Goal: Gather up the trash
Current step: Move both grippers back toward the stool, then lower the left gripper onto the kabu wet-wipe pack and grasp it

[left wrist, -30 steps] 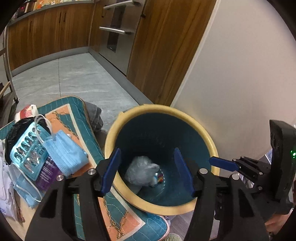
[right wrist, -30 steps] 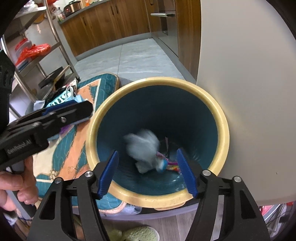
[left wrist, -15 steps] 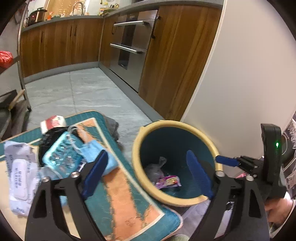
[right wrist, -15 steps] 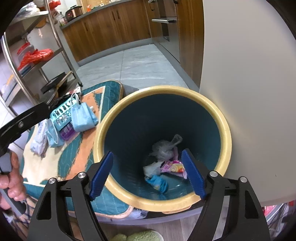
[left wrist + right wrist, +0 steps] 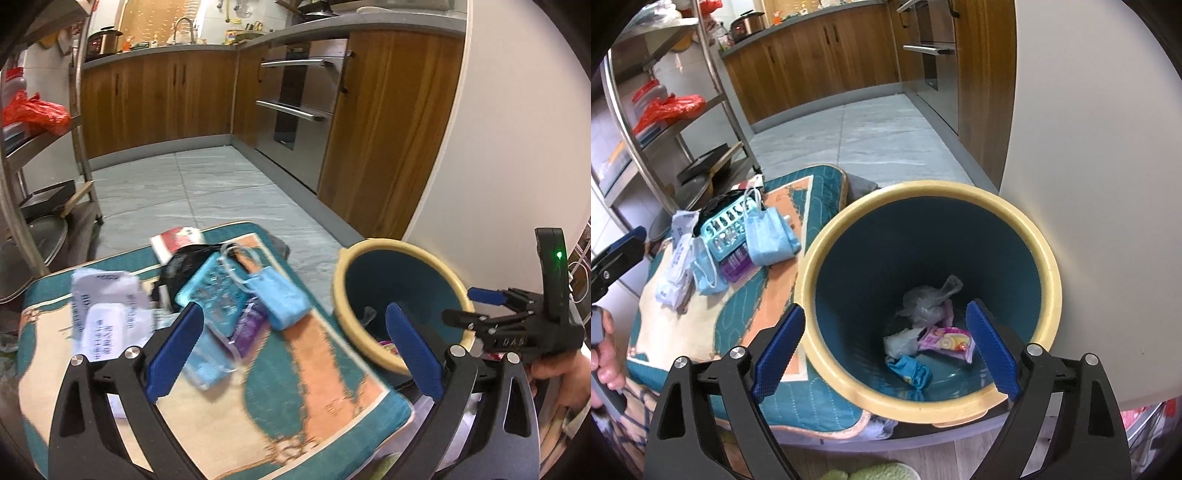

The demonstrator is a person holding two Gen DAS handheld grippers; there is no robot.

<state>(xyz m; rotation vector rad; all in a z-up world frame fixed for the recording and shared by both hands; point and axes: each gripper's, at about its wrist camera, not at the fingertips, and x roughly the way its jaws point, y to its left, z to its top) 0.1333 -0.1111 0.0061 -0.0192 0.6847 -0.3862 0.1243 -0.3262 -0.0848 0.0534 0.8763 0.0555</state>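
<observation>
Both tools are spreading their jaws with nothing between them — the left tool [image 5: 293, 350] faces the trash pile, the right tool [image 5: 886, 354] the bin [image 5: 925, 192]. The blue face mask [image 5: 282, 295], centre frame on the mat [image 5: 321, 369], looks light and limp; pinch its folded body.

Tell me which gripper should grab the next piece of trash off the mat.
Left. The left gripper, empty with jaws opening, faces the blue face mask and the pile; the right gripper, also empty and opening, hangs over the bin.
</observation>
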